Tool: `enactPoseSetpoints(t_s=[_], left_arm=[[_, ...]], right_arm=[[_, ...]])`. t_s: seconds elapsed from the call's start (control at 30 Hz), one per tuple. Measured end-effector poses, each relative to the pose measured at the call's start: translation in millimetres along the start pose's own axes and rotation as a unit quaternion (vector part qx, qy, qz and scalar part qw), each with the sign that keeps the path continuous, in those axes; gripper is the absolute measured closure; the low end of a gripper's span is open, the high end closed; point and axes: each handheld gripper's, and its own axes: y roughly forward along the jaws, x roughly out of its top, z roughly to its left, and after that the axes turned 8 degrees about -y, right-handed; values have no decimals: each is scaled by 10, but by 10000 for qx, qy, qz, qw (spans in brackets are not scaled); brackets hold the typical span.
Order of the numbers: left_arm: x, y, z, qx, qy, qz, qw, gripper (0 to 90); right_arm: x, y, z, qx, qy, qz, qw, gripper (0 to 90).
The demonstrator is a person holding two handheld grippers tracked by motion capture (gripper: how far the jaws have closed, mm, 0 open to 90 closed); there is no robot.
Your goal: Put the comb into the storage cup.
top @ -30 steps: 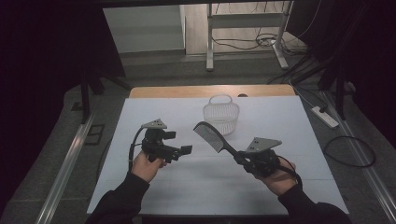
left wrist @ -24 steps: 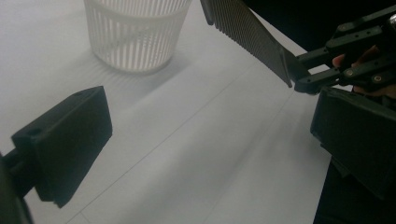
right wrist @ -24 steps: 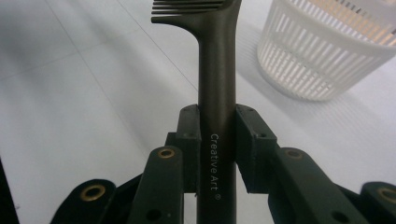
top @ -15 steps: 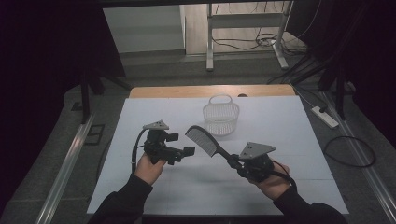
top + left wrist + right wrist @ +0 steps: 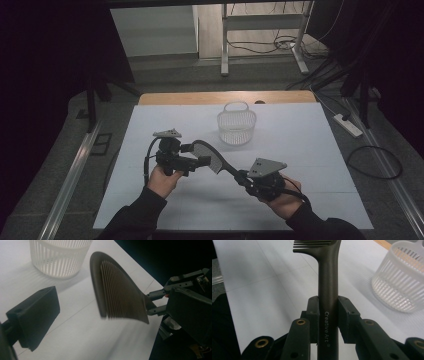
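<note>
Comb point(image 5: 207, 156): dark, wide-toothed, curved head, long straight handle marked "Creative Art". Held off the bench, clear of the sheet, handle slanting down toward the person's right, head raised toward the left. In the right gripper view the handle point(image 5: 328, 290) runs straight up between the pads; in the left gripper view the toothed head point(image 5: 117, 293) hangs in front of the camera, teeth pointing down and right.

Right tool point(image 5: 246, 177): pinching the comb handle near its lower end, a pad pressed on each side. Grey plate on top; hand underneath, near the bench's front edge.

Left tool point(image 5: 196, 154): spread, nothing between the pads. One pad point(image 5: 35, 315) shows in its own view, well apart from the comb head. In the high view the comb head sits just beside this tool's tips; contact cannot be told.

Basket point(image 5: 237, 125): white, slatted, round, with a hoop handle. Stands upright on the bench behind the comb, apart from both tools.

Bench point(image 5: 320, 150): white sheet over a wooden top, wood edge showing at the far side.
</note>
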Motion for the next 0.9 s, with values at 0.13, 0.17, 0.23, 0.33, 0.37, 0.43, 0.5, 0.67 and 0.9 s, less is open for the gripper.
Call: enactPoseSetpoints(t_s=[0.13,0.17,0.23,0.33,0.37,0.43,0.5,0.67,0.9], left_arm=[[3,25,5,-115,-70,1,9999,0],[1,30,4,-127,-86,6,9999,0],[0,36,6,-137,-91,6,9999,0],[1,43,12,-202,-125,-12,9997,0],[2,45,14,-222,-139,-25,9997,0],[2,41,20,-256,-184,-55,9995,0],[4,39,28,-295,-219,-59,9993,0],[2,37,35,-309,-269,-72,9991,0],[-18,13,29,-380,-293,-28,9988,214]], right_arm=[[19,22,44,29,-38,-38,10000,722],[25,26,55,49,-47,-43,10000,722],[35,33,74,60,-60,-65,9999,722],[52,43,106,87,-84,-104,9999,722],[55,44,113,89,-95,-110,9999,722],[63,48,133,86,-102,-116,9998,723],[64,48,137,100,-98,-138,9998,722],[71,52,153,69,-105,-143,9998,722],[72,52,159,30,-133,-131,9998,722]])
